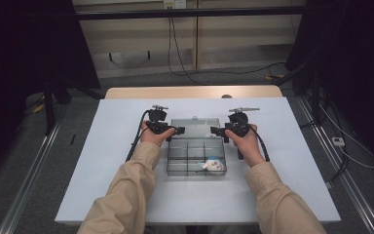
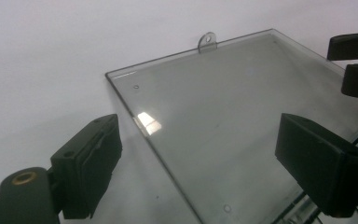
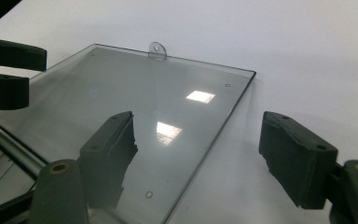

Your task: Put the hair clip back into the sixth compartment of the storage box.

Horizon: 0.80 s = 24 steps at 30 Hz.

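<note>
Clearly, one clear plastic organiser box (image 1: 196,158) sits mid-table (image 1: 126,195) with its single lid (image 1: 195,127) swung open and lying flat on the far side, its long axis running left to right between the two tongs. Left tongs (image 1: 179,130) and right tongs (image 1: 214,130) both stand open, gripping nothing, each straddling its own side edge of the lid (image 2: 223,130), about equally near. One small white item (image 1: 215,164) rests in a near-right compartment.

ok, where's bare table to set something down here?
Free: the wide strips of the white table left and right of the clear compartment box, outside each forearm, plus the band between the box's near edge and the table's front edge. Crowded: the middle, where the left tongs and right tongs flank the opened lid.
</note>
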### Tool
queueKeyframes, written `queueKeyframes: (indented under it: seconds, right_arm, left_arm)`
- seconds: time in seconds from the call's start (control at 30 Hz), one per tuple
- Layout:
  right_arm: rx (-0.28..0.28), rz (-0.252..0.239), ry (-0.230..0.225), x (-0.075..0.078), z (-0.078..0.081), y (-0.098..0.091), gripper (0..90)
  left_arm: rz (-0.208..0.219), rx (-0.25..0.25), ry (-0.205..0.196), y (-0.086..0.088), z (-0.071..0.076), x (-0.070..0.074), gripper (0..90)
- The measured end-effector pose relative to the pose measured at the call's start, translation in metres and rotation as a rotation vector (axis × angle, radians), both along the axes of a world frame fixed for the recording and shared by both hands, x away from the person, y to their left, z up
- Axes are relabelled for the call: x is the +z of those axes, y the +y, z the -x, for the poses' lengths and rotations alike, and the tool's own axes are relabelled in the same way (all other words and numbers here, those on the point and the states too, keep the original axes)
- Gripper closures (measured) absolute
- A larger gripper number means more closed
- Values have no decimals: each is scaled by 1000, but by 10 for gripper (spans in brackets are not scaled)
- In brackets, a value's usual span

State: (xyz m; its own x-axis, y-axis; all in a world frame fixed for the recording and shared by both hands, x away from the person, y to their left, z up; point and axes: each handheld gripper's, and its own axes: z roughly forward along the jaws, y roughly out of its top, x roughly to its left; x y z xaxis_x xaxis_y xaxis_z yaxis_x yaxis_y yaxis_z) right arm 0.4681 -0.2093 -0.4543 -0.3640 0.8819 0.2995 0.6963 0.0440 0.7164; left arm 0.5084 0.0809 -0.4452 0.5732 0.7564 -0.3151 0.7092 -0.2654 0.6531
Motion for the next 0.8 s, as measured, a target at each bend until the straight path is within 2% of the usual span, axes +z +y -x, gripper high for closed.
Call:
queueKeyframes:
  seconds: [0.23, 0.3, 0.4, 0.47, 0.63, 0.8]
  right_arm:
    - [-2, -30, 26, -4, -5, 4, 304]
    - [-8, -62, 45, -6, -6, 4, 308]
    - [-18, -120, 83, -9, -7, 5, 319]
    - [-19, -129, 89, -9, -7, 4, 321]
    - [-27, -159, 113, -10, -8, 3, 329]
    - [-14, -200, 138, -11, -8, 3, 347]
  left_arm:
    - [16, 6, 29, -3, -4, -7, 147]
    - [40, 5, 45, -2, -5, -9, 147]
    - [51, 6, 61, -2, -6, -11, 135]
    - [68, 13, 76, -2, -6, -12, 134]
    - [70, 12, 78, -2, -7, -12, 133]
    - [67, 21, 85, -2, -7, -11, 138]
